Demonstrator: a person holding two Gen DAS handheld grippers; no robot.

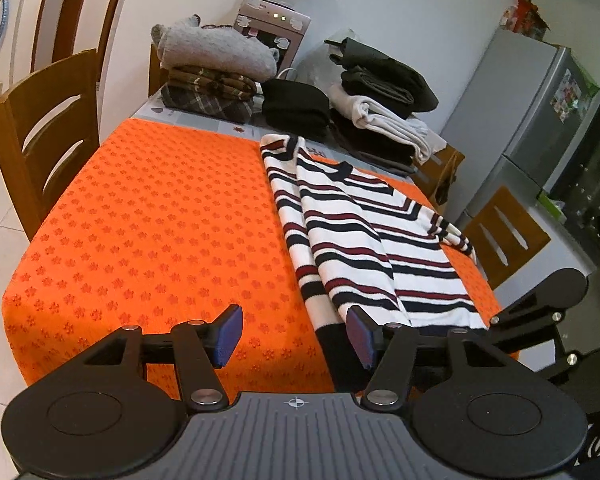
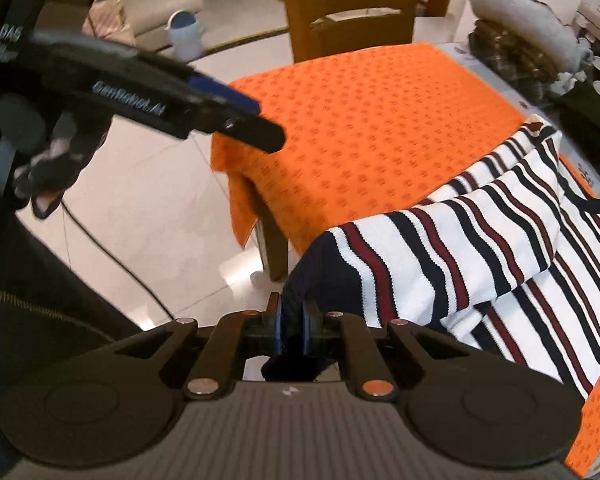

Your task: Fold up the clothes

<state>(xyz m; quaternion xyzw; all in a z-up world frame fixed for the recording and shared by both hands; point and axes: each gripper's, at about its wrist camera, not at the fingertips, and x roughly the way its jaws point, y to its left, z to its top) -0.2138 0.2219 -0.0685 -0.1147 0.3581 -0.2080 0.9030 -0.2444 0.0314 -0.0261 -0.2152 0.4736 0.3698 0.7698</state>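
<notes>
While the right gripper pinches the dark cuff of the striped white, navy and maroon knit sweater on the orange-clothed table, the left gripper hangs spread and empty; the sweater looks soft, light and floppy, best gripped at hems.

- Striped sweater: ribbed knit cloth, matt.
- Orange table cover: textured woven cloth.
- Chair: smooth varnished wood.
- Floor: glossy tile.
</notes>
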